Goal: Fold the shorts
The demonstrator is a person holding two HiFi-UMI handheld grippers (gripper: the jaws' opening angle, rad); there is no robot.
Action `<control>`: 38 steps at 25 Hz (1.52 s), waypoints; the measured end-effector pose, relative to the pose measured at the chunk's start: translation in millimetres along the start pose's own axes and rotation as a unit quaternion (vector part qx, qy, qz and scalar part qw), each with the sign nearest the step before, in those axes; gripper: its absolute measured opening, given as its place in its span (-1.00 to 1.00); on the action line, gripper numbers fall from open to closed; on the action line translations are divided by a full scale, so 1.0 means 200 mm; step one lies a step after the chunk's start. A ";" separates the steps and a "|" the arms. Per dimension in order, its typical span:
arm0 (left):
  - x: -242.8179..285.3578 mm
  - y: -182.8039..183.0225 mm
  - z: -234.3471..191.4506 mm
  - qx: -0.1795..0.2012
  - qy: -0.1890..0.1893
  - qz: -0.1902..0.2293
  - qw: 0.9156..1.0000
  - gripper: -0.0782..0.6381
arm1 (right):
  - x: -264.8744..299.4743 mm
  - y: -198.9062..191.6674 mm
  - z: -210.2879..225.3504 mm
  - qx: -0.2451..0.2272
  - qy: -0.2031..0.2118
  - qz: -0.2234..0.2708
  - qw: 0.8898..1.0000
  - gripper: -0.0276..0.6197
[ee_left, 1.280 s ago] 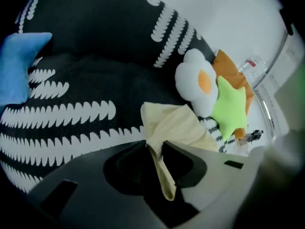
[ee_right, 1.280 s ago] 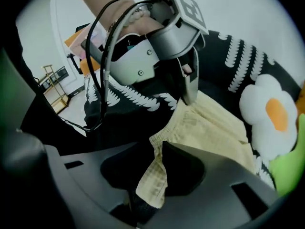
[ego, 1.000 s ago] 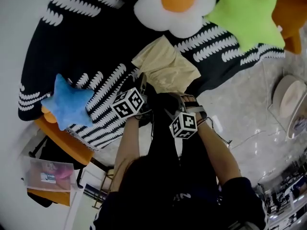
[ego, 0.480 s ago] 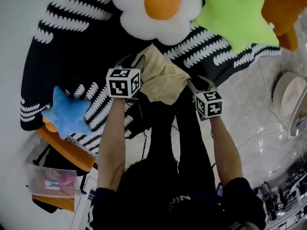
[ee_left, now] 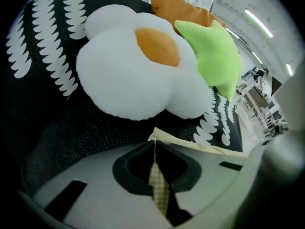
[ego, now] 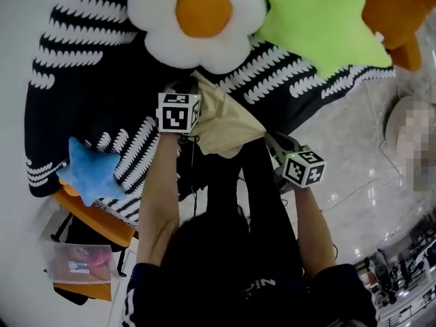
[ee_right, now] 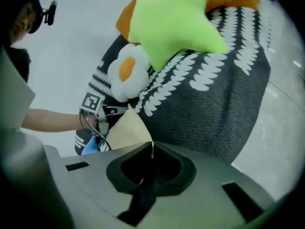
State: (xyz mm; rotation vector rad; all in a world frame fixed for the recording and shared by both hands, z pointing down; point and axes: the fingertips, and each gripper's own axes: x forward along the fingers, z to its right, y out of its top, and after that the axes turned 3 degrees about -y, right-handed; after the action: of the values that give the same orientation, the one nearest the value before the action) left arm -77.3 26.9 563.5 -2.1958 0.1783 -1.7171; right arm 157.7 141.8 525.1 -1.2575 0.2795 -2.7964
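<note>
The right gripper (ee_right: 151, 149) has just closed, seemingly pinching the beige shorts (ee_right: 125, 131).

The head camera looks steeply down past the person's arms (ego: 160, 182) onto the black blanket with white feather marks (ego: 82, 73), well above both tools. The camera on the left tool (ee_left: 153, 147) sits low behind its tips, facing across the blanket, close to the white flower-shaped plush cushion with an orange centre (ee_left: 138, 75). The camera on the right tool (ee_right: 151, 149) faces the same blanket from further back. All three share the flower cushion, the lime-green star-shaped plush cushion (ee_right: 174, 20) and the beige cloth shorts (ego: 228, 121).
</note>
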 end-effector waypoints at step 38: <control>-2.16 -0.02 0.65 0.052 -0.036 0.372 0.926 -0.71 | -1.32 0.16 -1.32 -0.323 -0.195 0.297 0.877 -0.73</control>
State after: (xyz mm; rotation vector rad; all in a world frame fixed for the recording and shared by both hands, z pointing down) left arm -64.9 187.9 142.3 -1.7647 0.7702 -1.1788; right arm 135.2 182.6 153.9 -1.4613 1.3764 -1.9124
